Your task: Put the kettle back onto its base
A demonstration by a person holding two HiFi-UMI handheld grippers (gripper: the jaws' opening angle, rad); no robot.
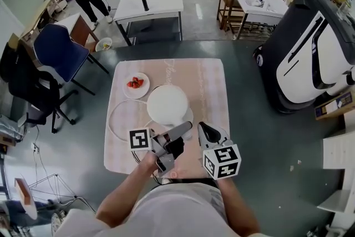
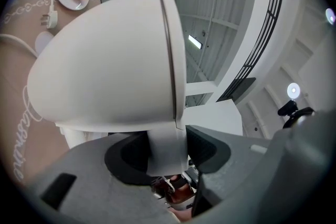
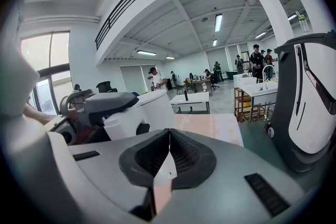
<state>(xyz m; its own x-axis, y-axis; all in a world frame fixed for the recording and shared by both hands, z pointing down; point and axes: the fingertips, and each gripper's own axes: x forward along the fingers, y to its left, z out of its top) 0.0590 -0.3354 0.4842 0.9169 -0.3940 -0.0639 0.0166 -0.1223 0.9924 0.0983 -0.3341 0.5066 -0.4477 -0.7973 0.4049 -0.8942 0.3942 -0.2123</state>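
The worktop [image 1: 213, 86] w/ its pale pink cloth carries the white domed kettle [image 1: 166, 104] about mid-way, nearer the near edge, over a pale round rim [image 1: 188, 117] that is prob. its base; seated or just above it, can't tell. The left tongs [image 2: 167, 155] clamp the white handle [image 2: 165, 134] from the near side, level, prob. to steer the body square onto the base, while the right tongs [image 3: 168, 160] are closed on nothing, off the kettle by the near-right edge. A white plate [image 1: 126, 91] of red fruit sits twd the far-left corner and a white cord [image 1: 113, 119] loops by the left edge; neither blocks the way.
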